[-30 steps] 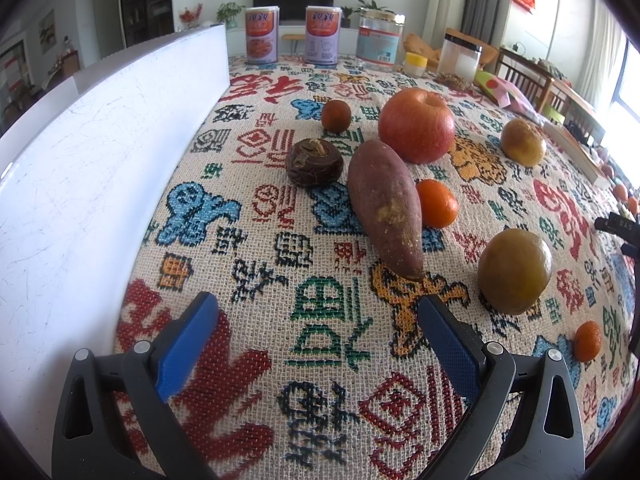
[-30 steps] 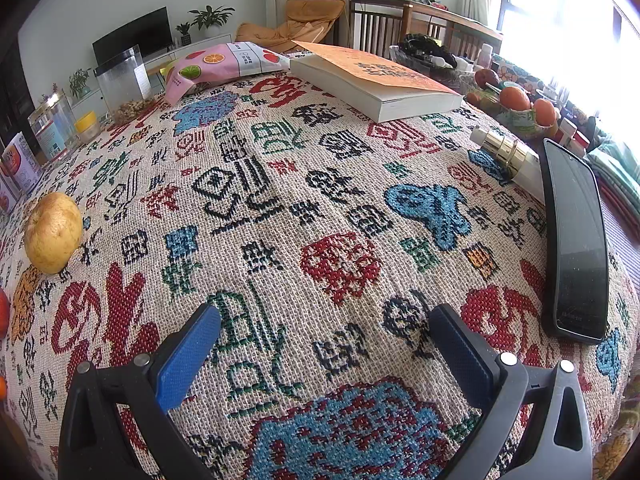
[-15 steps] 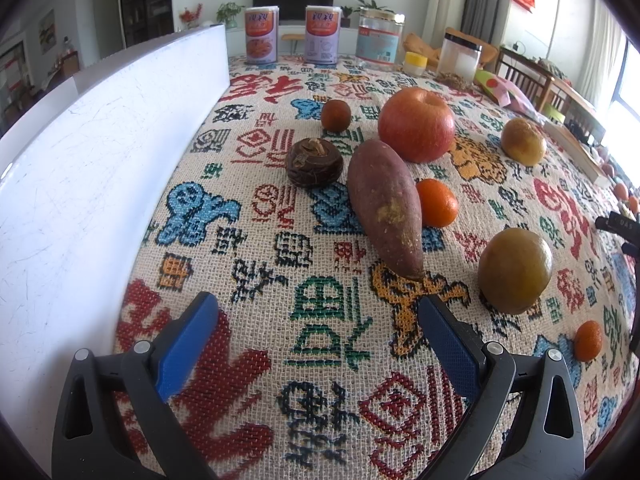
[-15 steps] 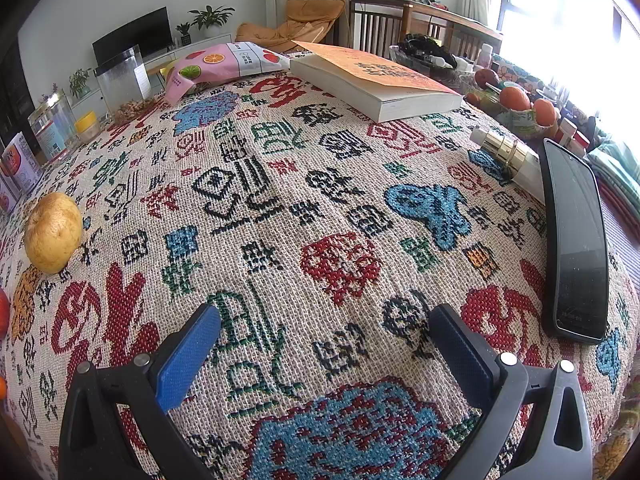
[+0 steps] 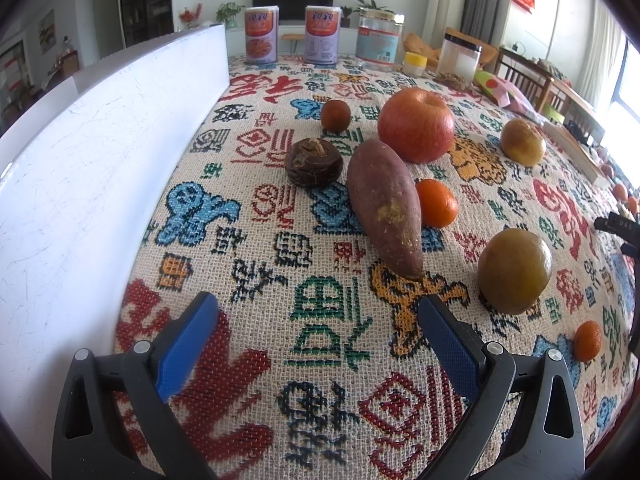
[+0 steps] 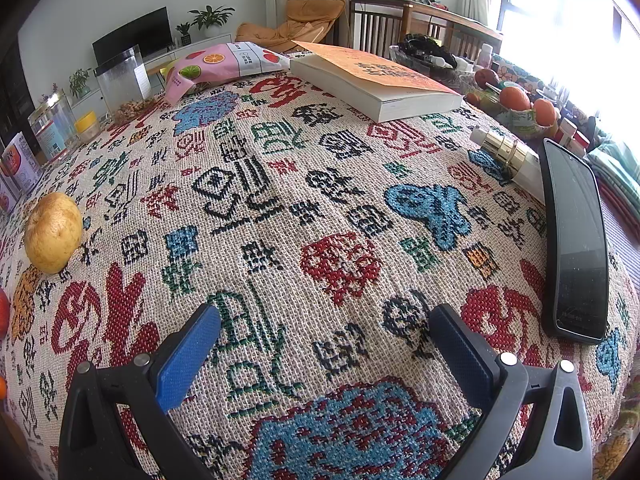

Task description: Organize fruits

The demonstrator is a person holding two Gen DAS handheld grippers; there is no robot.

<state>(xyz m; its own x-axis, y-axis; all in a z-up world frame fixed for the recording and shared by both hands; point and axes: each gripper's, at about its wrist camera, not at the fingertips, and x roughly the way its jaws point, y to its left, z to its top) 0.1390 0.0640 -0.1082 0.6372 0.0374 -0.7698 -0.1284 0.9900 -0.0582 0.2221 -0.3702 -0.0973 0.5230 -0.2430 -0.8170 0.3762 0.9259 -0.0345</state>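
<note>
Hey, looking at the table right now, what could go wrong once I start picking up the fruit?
The sweet potato touches the small orange and lies close to the apple, so the open left claw might knock a round one rolling. The phone lies near the table edge beside the open right claw; a careless swing could push it off.

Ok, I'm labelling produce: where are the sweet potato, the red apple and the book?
sweet potato (image 5: 384, 204), left wrist view, mid-body.
red apple (image 5: 416, 128), left wrist view, front skin.
book (image 6: 384, 68), right wrist view, orange cover.
</note>
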